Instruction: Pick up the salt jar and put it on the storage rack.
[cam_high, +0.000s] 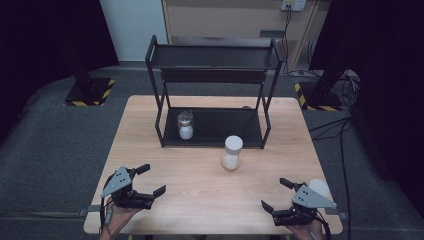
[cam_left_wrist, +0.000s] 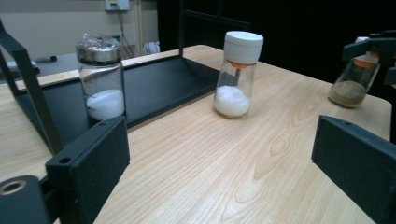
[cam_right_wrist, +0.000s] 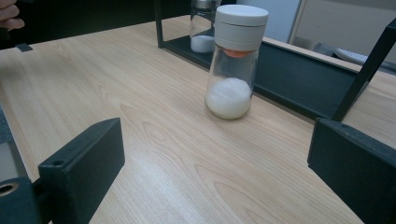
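Note:
A glass bottle with a white cap (cam_high: 232, 152) and white powder in it stands on the wooden table (cam_high: 200, 200), just in front of the black rack (cam_high: 215, 57). On the rack's lower shelf stands a glass jar with a silver lid (cam_high: 185, 125), also holding white powder. My left gripper (cam_high: 153, 179) rests open near the front left edge. My right gripper (cam_high: 274, 194) is open at the front right. Both point toward the bottle (cam_left_wrist: 236, 74) (cam_right_wrist: 235, 60), well short of it. Neither has anything between its jaws.
A second white-capped bottle (cam_high: 319, 188) stands right beside the right gripper; the left gripper view shows brown powder in this bottle (cam_left_wrist: 355, 79). The rack's upper shelf (cam_high: 215, 56) overhangs the jar (cam_left_wrist: 100, 79). Dark floor surrounds the table.

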